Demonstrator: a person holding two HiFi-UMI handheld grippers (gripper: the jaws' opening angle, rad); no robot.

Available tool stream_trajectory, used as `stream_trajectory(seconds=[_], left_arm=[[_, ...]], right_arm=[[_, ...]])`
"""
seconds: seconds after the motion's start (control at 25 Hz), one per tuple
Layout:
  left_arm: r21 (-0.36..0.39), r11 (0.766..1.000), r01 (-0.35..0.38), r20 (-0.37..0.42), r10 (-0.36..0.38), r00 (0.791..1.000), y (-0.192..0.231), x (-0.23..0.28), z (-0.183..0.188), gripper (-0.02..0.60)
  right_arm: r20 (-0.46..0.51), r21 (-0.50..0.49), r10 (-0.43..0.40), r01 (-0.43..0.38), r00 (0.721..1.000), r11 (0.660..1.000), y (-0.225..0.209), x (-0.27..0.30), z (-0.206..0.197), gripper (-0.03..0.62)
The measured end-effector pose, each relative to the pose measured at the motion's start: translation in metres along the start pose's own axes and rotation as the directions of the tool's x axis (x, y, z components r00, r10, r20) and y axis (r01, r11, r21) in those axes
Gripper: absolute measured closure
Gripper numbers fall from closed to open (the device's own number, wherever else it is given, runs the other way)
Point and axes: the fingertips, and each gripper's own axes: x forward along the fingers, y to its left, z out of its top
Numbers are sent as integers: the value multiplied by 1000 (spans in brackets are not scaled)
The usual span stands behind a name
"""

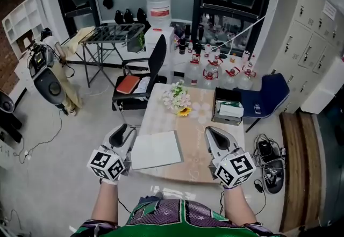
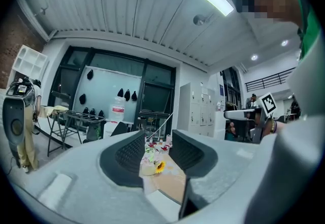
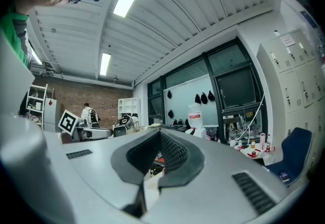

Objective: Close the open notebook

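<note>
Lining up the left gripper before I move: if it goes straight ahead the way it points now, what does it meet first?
Probably the flower bunch on the table: it sits centred between the open jaws of the left gripper. Depth is unclear.

Green and purple patterned shirt (image 1: 180,218)

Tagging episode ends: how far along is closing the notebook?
Done, it seems: the white rectangular notebook lies flat as one closed slab on the beige table. In hand: nothing. The left gripper is open and empty, the right gripper is shut on nothing, and one sits at each side of it. Left: probably just pulling the grippers away.
</note>
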Motion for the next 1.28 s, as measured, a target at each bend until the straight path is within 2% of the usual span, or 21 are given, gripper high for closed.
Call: stream_trajectory(seconds=[0.16, 0.36, 0.68, 1.0, 1.28], left_arm=[[-4, 1000, -3, -20, 2, 1000, 19, 5, -10, 422], [-17, 1000, 2, -87, -4, 996, 43, 9, -37, 423], [-114, 993, -4, -178, -16, 984, 86, 8, -100, 426], [-157, 987, 37, -261, -78, 962, 112, 3, -159, 430], [-251, 967, 39, -335, -124, 934, 136, 6, -208, 430]], right_arm=[[-15, -4, -8, 8, 1000, 1000, 6, 13, -4, 594], [-22, -20, 1, -2, 1000, 1000, 17, 33, -10, 594], [-83, -17, 11, -12, 997, 1000, 43, 64, -41, 594], [-149, -21, -2, -1, 989, 1000, 68, 85, -64, 594], [-184, -30, -40, 35, 982, 999, 79, 106, -76, 594]])
